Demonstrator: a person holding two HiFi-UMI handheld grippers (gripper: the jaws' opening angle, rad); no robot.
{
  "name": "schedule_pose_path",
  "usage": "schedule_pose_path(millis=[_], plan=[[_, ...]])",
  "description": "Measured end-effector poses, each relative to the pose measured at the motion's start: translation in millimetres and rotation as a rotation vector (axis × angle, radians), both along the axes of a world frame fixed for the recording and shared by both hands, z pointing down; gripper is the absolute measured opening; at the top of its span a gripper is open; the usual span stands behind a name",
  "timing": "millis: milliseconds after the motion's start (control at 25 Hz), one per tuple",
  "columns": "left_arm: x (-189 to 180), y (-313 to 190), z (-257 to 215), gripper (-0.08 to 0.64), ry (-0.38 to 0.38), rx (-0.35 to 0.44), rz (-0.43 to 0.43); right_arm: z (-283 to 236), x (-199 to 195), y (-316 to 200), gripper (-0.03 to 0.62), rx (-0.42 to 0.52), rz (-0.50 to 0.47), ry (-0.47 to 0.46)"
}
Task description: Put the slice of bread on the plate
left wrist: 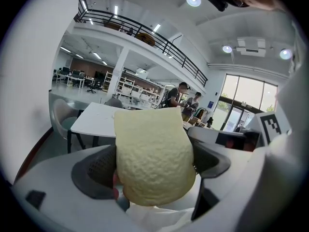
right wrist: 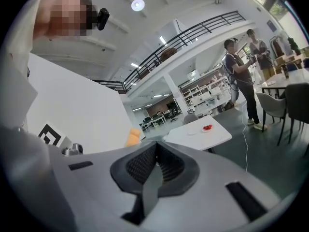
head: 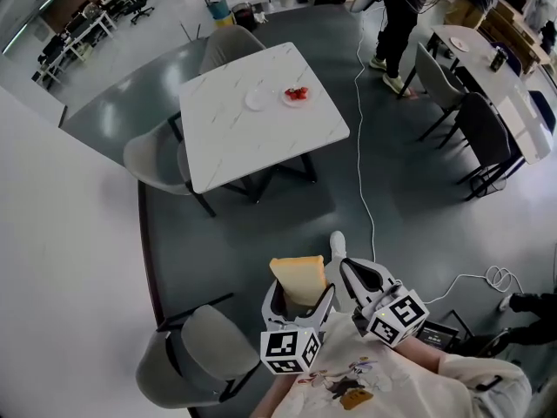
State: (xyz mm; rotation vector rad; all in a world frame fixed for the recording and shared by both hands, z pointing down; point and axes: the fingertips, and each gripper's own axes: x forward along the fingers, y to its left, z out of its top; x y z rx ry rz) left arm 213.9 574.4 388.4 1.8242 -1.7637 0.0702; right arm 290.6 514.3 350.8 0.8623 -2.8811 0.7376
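Where left gripper clamps, bread (pale) protrudes.

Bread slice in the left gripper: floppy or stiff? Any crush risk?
The bread slice stands upright above the left gripper's jaws without drooping, so it is probably fairly stiff and light. Its pitted surface suggests a soft crumb; a hard squeeze would likely dent it. Gripped only low down, it may tilt on quick swings.

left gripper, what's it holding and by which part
The left gripper holds the pale yellow slice of bread by its rounded lower end; the right gripper is shut on nothing.
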Motion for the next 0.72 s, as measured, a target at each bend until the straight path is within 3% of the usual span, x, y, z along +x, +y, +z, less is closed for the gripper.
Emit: schedule_pose_path(millis=[200, 520, 720], plan=[[-11.6, -49.9, -0.6, 0.506, 0.008, -0.017, -0.007, -0.9, -10.2, -54.4, 0.005, 0.002, 0.002, -0.007], [-43.2, -155.0, -23.7, 0.506, -0.057, 0.013, -0.036, -5.7, -32.8, -163.3, 0.005, 0.007, -0.011, -0.039], [-50.0, -206.0, -25.3, 0.506, -0.059, -0.009, -0.061, -6.9, -44.2, -214.1, 0.005, 0.003, -0.040, -0.052]])
